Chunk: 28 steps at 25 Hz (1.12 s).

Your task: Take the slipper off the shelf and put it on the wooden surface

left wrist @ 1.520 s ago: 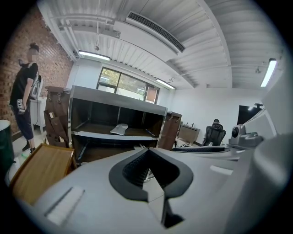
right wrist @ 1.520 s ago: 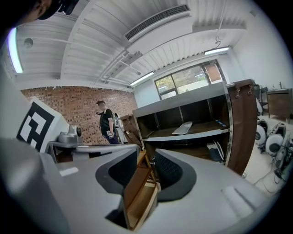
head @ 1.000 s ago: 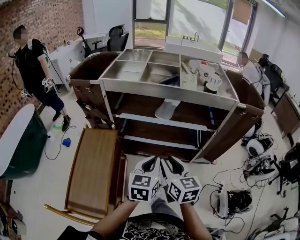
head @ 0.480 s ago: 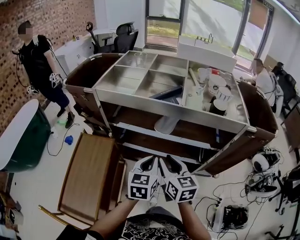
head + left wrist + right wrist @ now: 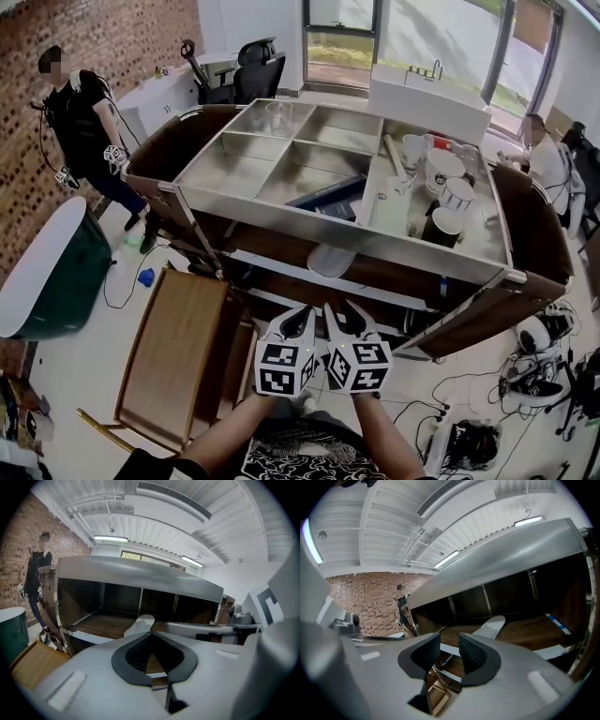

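A pale slipper (image 5: 331, 261) lies on the upper wooden shelf of the cart, under the metal top. It also shows in the left gripper view (image 5: 139, 623) and in the right gripper view (image 5: 490, 626). Both grippers are held side by side in front of the cart, short of the shelf and below the slipper. The left gripper (image 5: 302, 322) has its tips together, empty (image 5: 150, 634). The right gripper (image 5: 339, 317) stands open with nothing between its pads (image 5: 450, 644). A wooden chair seat (image 5: 173, 347) sits low at the left of the cart.
The cart's metal top (image 5: 281, 169) carries cups and bowls (image 5: 441, 183) at its right. A person (image 5: 80, 122) stands by the brick wall at the left, another sits at the far right (image 5: 548, 159). A round white table (image 5: 42, 272) is at the left. Cables and devices (image 5: 530, 375) lie on the floor at the right.
Both grippers have moved forward together toward the cart, which now looms nearer and larger. The slipper has not moved on its shelf. The jaws look unchanged.
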{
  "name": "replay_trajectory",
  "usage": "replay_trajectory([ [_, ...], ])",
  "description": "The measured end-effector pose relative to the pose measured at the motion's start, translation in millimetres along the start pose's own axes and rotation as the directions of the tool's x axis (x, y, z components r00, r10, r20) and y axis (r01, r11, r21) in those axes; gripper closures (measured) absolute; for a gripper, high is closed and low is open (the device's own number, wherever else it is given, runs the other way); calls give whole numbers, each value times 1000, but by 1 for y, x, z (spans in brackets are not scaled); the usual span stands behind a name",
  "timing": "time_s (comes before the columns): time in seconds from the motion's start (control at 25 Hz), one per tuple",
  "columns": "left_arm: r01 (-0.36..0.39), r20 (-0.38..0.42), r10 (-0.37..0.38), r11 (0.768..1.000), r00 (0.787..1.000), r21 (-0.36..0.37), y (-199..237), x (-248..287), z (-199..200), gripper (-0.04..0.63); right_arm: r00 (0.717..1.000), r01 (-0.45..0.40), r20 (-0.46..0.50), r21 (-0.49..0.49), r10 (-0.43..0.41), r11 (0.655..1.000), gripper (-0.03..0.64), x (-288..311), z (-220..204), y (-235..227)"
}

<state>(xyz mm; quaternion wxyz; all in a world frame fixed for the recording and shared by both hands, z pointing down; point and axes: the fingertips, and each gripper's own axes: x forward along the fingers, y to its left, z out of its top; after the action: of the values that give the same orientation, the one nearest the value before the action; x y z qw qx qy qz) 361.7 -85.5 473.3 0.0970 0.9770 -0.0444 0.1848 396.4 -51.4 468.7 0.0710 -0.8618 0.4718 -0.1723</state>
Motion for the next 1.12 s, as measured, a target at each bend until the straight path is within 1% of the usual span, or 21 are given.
replay_trajectory([
  [0.32,-2,-7,2,1000,1000,2,14,30,3,589,998,55,-23,13,-55,998,520,43,-6,-24],
  [0.52,21,-6,-21,999,1000,36,30,51,13,589,991,130,5,27,-130,991,520,74,1,-45],
  [0.68,40,-19,-39,997,999,60,47,67,18,590,984,178,-17,36,-178,983,520,103,-5,-57],
  [0.92,70,-25,-68,993,997,98,71,89,27,589,961,276,-40,53,-274,960,520,143,-14,-79],
  [1.04,73,-32,-70,992,997,105,85,96,27,589,949,316,-47,70,-313,946,499,159,-16,-87],
  [1.12,77,-39,-73,991,997,106,91,101,26,589,940,339,-55,75,-336,938,499,166,-17,-92],
])
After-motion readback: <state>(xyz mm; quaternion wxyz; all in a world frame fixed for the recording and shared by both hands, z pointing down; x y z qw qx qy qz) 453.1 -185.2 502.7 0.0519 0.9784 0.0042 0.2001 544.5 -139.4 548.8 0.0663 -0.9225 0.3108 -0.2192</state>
